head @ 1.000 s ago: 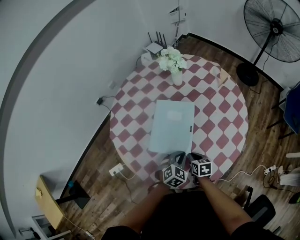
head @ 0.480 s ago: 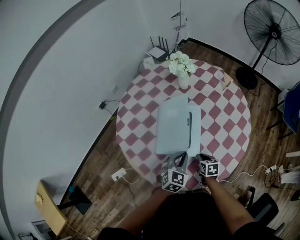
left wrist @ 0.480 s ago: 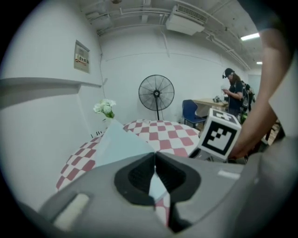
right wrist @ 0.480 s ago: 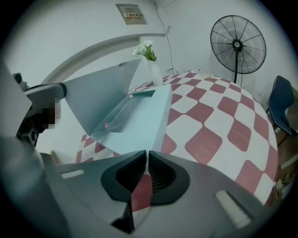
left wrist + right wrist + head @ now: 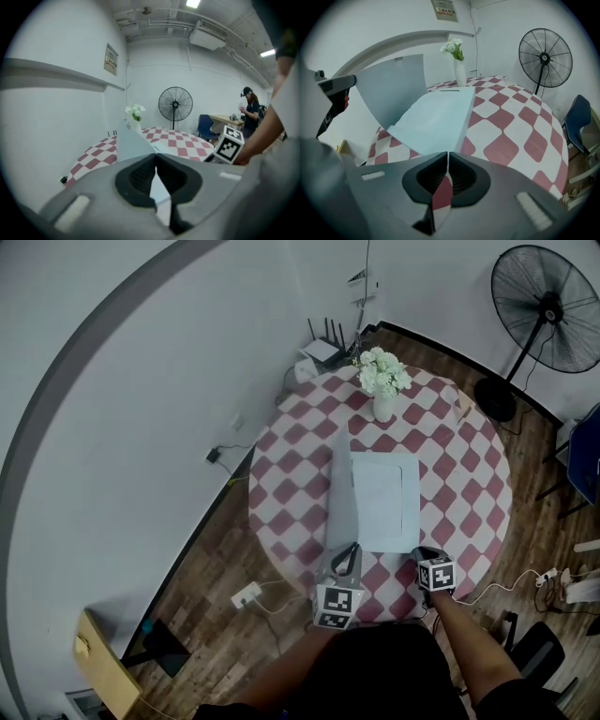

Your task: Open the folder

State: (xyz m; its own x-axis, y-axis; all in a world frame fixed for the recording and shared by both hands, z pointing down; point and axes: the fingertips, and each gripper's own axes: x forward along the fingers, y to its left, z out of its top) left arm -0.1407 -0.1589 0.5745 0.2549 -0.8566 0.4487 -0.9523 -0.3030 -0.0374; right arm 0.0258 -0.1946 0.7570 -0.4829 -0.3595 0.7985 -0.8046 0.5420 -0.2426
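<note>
A pale blue folder (image 5: 384,502) lies on the round red-and-white checked table (image 5: 300,442). Its front cover (image 5: 341,498) stands raised along the left side, nearly upright. My left gripper (image 5: 345,559) is shut on the near corner of that cover. In the left gripper view the thin cover (image 5: 133,145) runs into the closed left gripper (image 5: 156,161). The right gripper view shows the lifted cover (image 5: 391,101) over the open folder (image 5: 436,117). My right gripper (image 5: 427,554) is shut and holds nothing, at the table's near edge just right of the folder.
A white vase of flowers (image 5: 382,381) stands at the table's far side, with a small tan object (image 5: 461,407) near the right rim. A pedestal fan (image 5: 548,306) stands beyond the table. A power strip (image 5: 246,594) lies on the floor. A person (image 5: 248,105) stands in the background.
The folder's cover lay flat a second ago; the left gripper has lifted it up and to the left until it stands nearly upright. The right gripper has barely moved.
</note>
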